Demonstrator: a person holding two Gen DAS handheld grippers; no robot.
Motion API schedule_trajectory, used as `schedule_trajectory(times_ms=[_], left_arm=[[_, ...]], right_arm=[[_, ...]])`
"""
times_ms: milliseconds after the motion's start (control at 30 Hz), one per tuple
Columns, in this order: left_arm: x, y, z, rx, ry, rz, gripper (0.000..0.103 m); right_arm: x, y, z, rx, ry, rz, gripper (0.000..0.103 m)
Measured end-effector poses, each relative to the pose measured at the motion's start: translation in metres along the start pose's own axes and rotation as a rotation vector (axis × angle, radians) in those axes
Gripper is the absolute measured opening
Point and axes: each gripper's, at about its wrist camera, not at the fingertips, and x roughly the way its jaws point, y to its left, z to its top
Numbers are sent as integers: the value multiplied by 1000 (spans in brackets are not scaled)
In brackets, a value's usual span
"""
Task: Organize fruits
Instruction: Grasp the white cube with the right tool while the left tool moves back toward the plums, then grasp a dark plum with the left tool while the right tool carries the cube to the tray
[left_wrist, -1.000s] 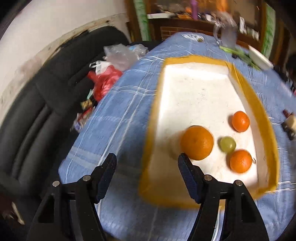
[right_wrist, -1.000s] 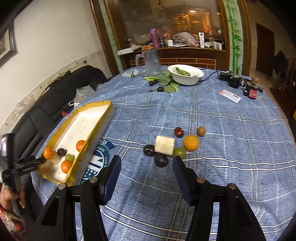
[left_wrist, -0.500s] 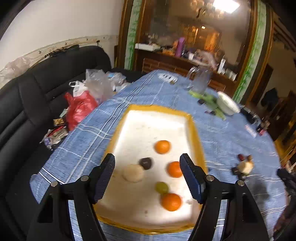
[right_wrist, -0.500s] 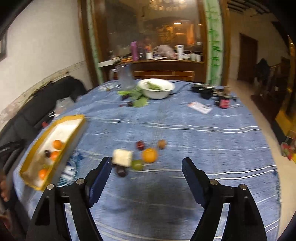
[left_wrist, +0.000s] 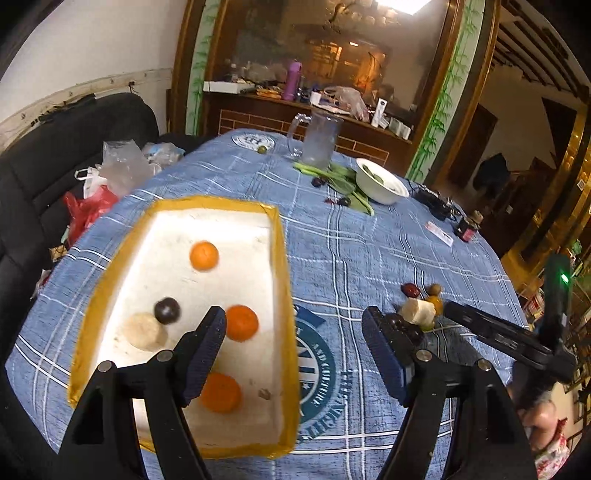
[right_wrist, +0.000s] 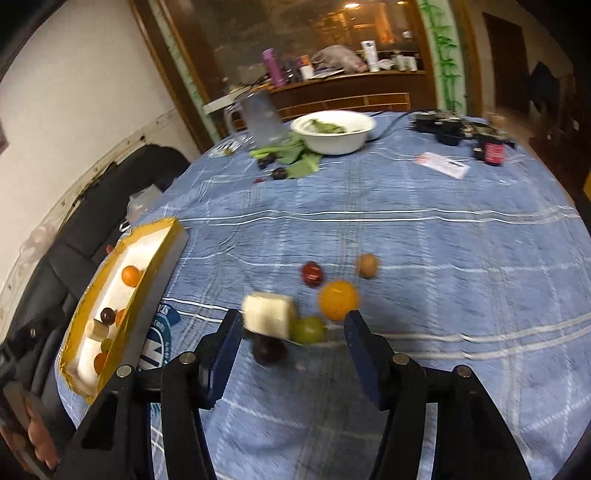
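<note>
On the round table under a blue checked cloth (left_wrist: 369, 251), the yellow-rimmed white foam tray (left_wrist: 280, 280) sits at nine o'clock, holding three oranges, a dark plum (left_wrist: 167, 310) and a pale round fruit (left_wrist: 144, 331) just beside it. Loose fruit clusters round a pale foam block (right_wrist: 269, 313) near centre. A white bowl (right_wrist: 334, 131) stands at twelve

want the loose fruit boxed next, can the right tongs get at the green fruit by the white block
Probably yes. The right tongs are open, with the green fruit between the tips. The white block touches it and a dark fruit crowds it, so closing may catch those.
</note>
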Motion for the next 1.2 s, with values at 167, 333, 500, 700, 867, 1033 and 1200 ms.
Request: schedule_trajectory(times_ms=[167, 333, 500, 700, 867, 1033, 1200], left_arm=[[3, -6, -5, 18, 15, 10, 75], [7, -17, -10, 45, 23, -3, 75], [25, -43, -16, 92, 63, -42, 75], [56, -94, -35, 189, 115, -150, 73], [98, -123, -41, 219, 207, -201, 42], [125, -136, -42, 246, 229, -181, 42], [135, -156, -46, 333, 218, -156, 42]], right_arm=[[36, 21, 6, -42, 58, -28, 62], [45, 13, 3, -18, 99, -3, 37], [4, -11, -2, 30, 2, -1, 37], [-13, -47, -12, 80, -54, -53, 37], [-5, -63, -19, 120, -60, -39, 37], [-3, -68, -21, 123, -67, -25, 37], [-1, -71, -23, 134, -52, 2, 37]])
